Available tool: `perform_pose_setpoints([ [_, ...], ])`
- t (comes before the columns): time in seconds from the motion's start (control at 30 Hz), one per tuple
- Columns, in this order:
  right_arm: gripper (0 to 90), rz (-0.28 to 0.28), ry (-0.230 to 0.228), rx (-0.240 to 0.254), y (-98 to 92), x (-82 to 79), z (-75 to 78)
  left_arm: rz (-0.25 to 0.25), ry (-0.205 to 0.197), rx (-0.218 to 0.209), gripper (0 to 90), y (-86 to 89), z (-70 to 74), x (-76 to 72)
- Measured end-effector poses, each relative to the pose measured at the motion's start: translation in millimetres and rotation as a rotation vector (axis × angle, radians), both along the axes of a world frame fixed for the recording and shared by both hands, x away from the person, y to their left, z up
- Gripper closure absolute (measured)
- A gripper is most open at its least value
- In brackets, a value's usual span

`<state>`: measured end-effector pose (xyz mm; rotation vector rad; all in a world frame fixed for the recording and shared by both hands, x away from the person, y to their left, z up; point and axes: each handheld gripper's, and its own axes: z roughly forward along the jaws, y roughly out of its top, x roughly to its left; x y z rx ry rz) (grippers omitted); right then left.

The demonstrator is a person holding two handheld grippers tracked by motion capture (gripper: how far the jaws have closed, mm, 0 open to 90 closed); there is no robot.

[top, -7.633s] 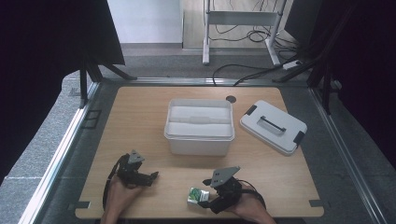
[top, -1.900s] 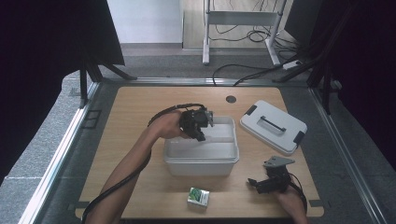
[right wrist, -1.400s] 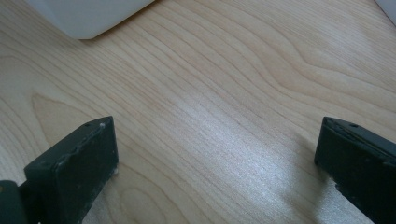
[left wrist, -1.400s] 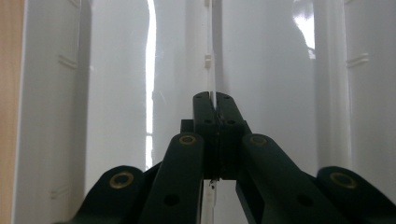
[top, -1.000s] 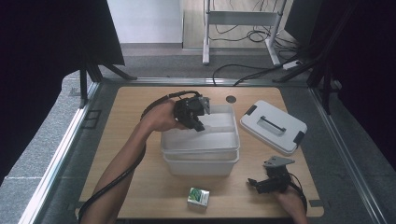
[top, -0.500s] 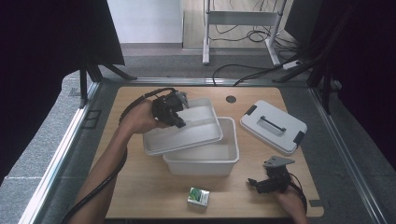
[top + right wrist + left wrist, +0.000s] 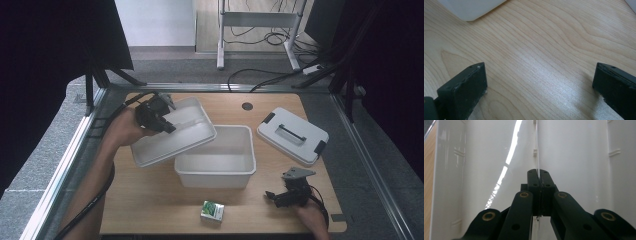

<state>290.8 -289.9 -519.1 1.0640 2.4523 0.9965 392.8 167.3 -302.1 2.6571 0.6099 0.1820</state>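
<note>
A white inner tray hangs tilted over the left rim of the white box, partly beyond it. My left gripper is shut on the tray's thin middle rib. In the left gripper view the black jaws pinch that rib, with the tray's glossy white floor behind them. My right gripper rests low at the table's front right, pointing left. In the right gripper view its jaws stand open over bare wood, with nothing between them.
The box's white lid with black clips lies at the right of the table. A small green carton lies near the front edge, between the box and my right gripper. A corner of the white box lies ahead in the right gripper view.
My left gripper has carried the white tray up out of the box and off to the left, tilting it. The right gripper has stayed put.
</note>
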Motion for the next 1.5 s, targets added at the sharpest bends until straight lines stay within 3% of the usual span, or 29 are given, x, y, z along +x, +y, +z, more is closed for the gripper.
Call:
perform_pose_setpoints([
  [0.23,0.0,0.0,0.0,0.0,0.0,0.0,0.0,0.089,-0.002,-0.007,89.1,31.3,1.3,-8.0],
  [0.37,0.0,0.0,0.0,0.0,0.0,0.0,0.0,0.147,-0.006,-0.034,89.1,48.6,0.8,-13.9],
  [0.7,0.0,0.0,0.0,0.0,0.0,0.0,0.0,0.248,-0.008,-0.01,89.1,96.4,-2.9,-28.0],
  [0.77,0.0,0.0,0.001,0.0,0.0,-0.1,0.1,0.256,-0.008,-0.012,89.0,99.0,-4.7,-28.7],
  [1.0,0.0,0.003,-0.004,-0.001,-0.1,0.2,-0.1,0.278,0.011,-0.019,89.1,107.2,-32.6,-28.1],
  [1.5,0.0,0.004,-0.002,-0.002,-0.2,0.1,-0.1,0.314,0.049,-0.03,89.1,107.2,-98.0,-24.5],
])
